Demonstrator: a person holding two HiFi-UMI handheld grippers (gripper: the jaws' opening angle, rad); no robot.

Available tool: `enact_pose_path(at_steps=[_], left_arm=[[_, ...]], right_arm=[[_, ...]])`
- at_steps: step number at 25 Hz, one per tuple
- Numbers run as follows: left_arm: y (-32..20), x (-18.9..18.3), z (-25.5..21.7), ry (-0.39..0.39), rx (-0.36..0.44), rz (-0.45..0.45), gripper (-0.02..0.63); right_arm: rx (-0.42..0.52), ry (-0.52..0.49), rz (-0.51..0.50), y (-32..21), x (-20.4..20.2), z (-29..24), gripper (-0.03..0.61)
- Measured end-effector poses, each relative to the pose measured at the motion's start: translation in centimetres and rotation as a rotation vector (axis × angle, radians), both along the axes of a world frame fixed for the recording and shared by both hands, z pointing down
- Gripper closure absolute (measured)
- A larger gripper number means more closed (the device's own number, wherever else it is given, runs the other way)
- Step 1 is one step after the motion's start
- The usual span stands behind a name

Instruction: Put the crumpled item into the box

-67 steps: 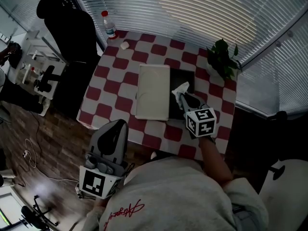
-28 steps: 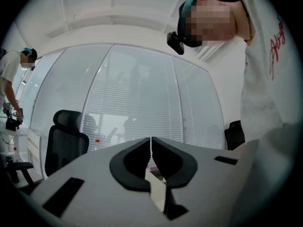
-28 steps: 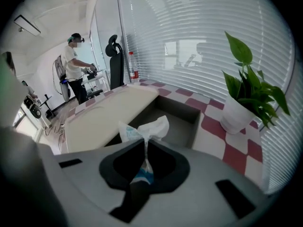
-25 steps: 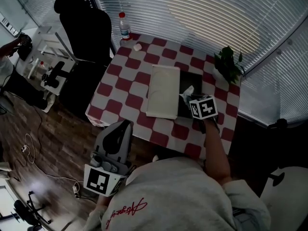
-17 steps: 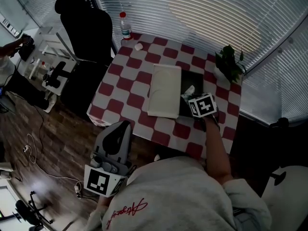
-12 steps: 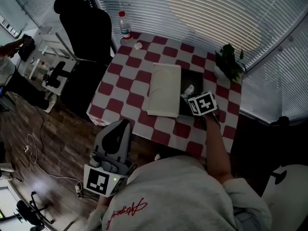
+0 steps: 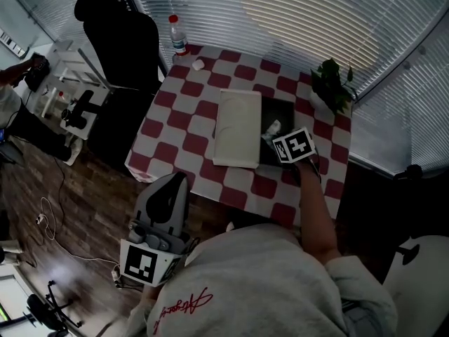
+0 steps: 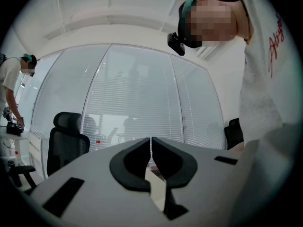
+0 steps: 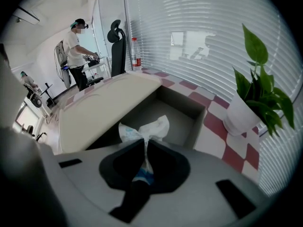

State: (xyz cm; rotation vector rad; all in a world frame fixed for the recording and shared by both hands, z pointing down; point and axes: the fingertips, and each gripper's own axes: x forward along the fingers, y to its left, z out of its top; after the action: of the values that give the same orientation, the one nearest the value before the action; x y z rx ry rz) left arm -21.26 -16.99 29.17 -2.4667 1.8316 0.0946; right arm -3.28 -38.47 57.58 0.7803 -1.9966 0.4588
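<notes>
My right gripper (image 9: 145, 144) is shut on a crumpled white item (image 9: 144, 127), which sticks out past the jaw tips over the open dark box (image 9: 187, 109). In the head view the right gripper (image 7: 280, 137) sits over the dark box (image 7: 284, 111), with the crumpled item (image 7: 271, 127) showing white at its tip. The box's cream lid (image 7: 238, 127) lies just left of it. My left gripper (image 7: 158, 225) hangs low, off the table's near-left side, above the wooden floor. Seen from its own camera, the left gripper (image 8: 151, 142) is shut and holds nothing.
A potted plant (image 7: 330, 84) stands at the table's far right, close to the box. A water bottle (image 7: 176, 35) and a small white object (image 7: 198, 64) sit at the far left corner of the checkered table (image 7: 181, 128). A black chair (image 7: 116, 44) stands to the left.
My right gripper has carried the crumpled item forward and down over the open box. The left gripper has stayed low beside the table.
</notes>
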Motion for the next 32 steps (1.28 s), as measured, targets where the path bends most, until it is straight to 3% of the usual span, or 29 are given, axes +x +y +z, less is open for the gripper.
enact_pose_path(at_steps=[32], left_arm=[[1.2,-0.5,-0.2,0.000,0.014,-0.027,0.589]], right_arm=[[-0.136,0.068,-0.111,-0.4,-1.3,1.2,0.545]])
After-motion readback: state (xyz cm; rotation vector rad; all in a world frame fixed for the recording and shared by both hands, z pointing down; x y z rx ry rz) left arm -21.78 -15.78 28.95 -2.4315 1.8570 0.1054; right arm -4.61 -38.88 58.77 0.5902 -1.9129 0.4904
